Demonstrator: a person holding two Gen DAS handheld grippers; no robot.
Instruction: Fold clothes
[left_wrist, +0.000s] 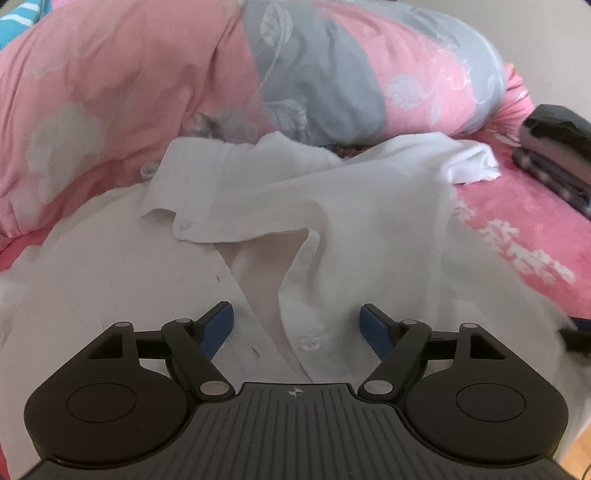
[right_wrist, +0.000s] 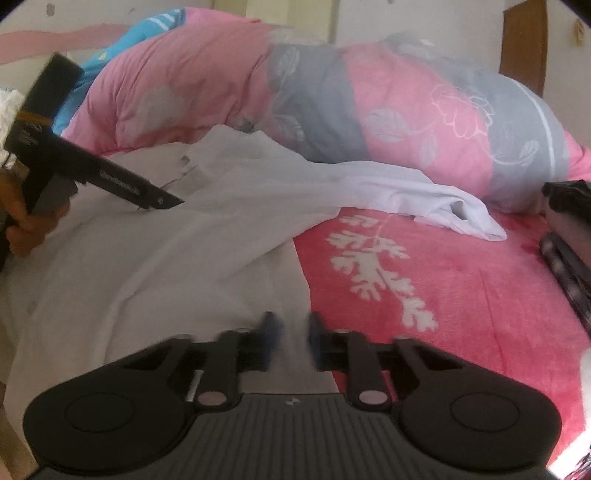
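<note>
- Our left claw (left_wrist: 297, 325) hovers wide above one white shirt (left_wrist: 332, 221), gripping nothing.
- Our right claw (right_wrist: 291, 330) is pinched narrow on that shirt's edge.
- One bed (right_wrist: 461, 295).

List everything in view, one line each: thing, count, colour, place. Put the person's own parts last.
shirt: one, white, spread open on the bed, collar toward the quilt
quilt: one, pink and grey with a leaf print, bunched along the far side of the bed
blanket: one, pink with white leaf shapes, covering the bed under the shirt
folded clothes: one small stack, dark, at the right edge of the bed
blue striped cloth: one, blue and white, behind the quilt
left gripper: one, black with blue fingers, open above the shirt's button front
right gripper: one, black with blue fingers, shut at the shirt's right edge
hand: one, holding the left gripper
</note>
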